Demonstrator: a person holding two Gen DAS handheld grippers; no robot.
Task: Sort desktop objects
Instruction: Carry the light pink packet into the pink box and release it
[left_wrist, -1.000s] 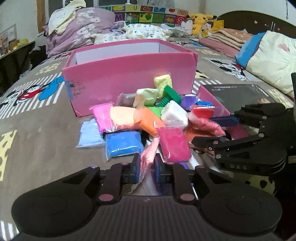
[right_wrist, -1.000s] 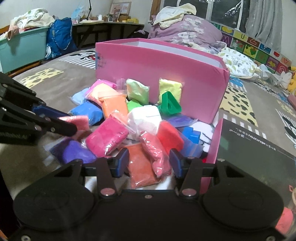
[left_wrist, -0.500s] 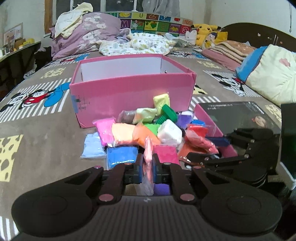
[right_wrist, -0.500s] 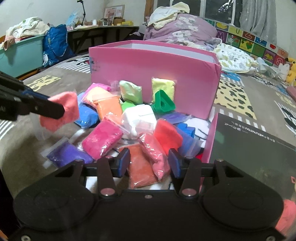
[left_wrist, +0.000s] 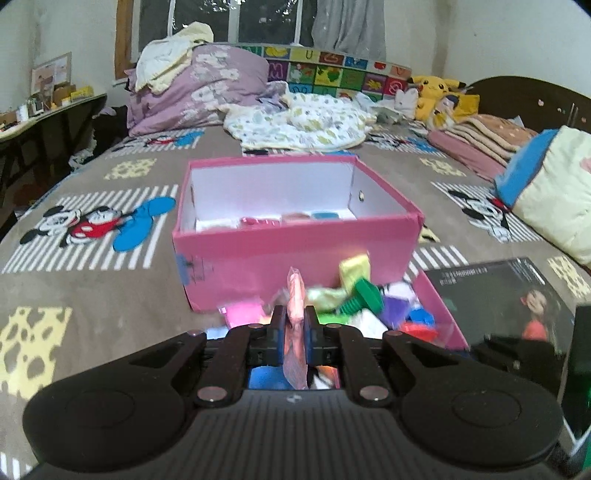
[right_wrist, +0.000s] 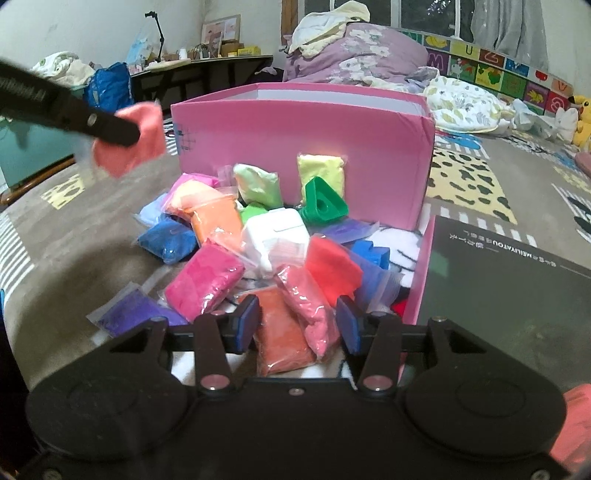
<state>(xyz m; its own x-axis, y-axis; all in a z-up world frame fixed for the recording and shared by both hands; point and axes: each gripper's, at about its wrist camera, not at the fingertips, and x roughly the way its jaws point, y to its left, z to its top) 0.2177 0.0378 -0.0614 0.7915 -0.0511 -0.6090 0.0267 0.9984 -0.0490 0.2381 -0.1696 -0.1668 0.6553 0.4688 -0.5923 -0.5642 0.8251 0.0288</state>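
My left gripper (left_wrist: 294, 328) is shut on a light pink clay bag (left_wrist: 295, 317) and holds it in the air in front of the pink box (left_wrist: 295, 251). The same bag (right_wrist: 129, 142) shows in the right wrist view, raised left of the box (right_wrist: 303, 147). The box holds a few clay bags (left_wrist: 291, 218) at its bottom. My right gripper (right_wrist: 297, 323) is open, low over a pile of coloured clay bags (right_wrist: 258, 251), its fingers on either side of a pink bag (right_wrist: 310, 306) and an orange-red bag (right_wrist: 282, 332). A green mould (right_wrist: 325, 203) lies in the pile.
A pink lid with a dark printed panel (right_wrist: 498, 288) lies right of the pile. The box and pile sit on a brown cartoon bedspread (left_wrist: 92, 258). Bedding and pillows (left_wrist: 295, 122) are heaped at the far end. A desk (right_wrist: 207, 74) stands at the left.
My left gripper has lifted the light pink bag off the pile and risen, so the inside of the box now shows. My right gripper has stayed over the pile, open.
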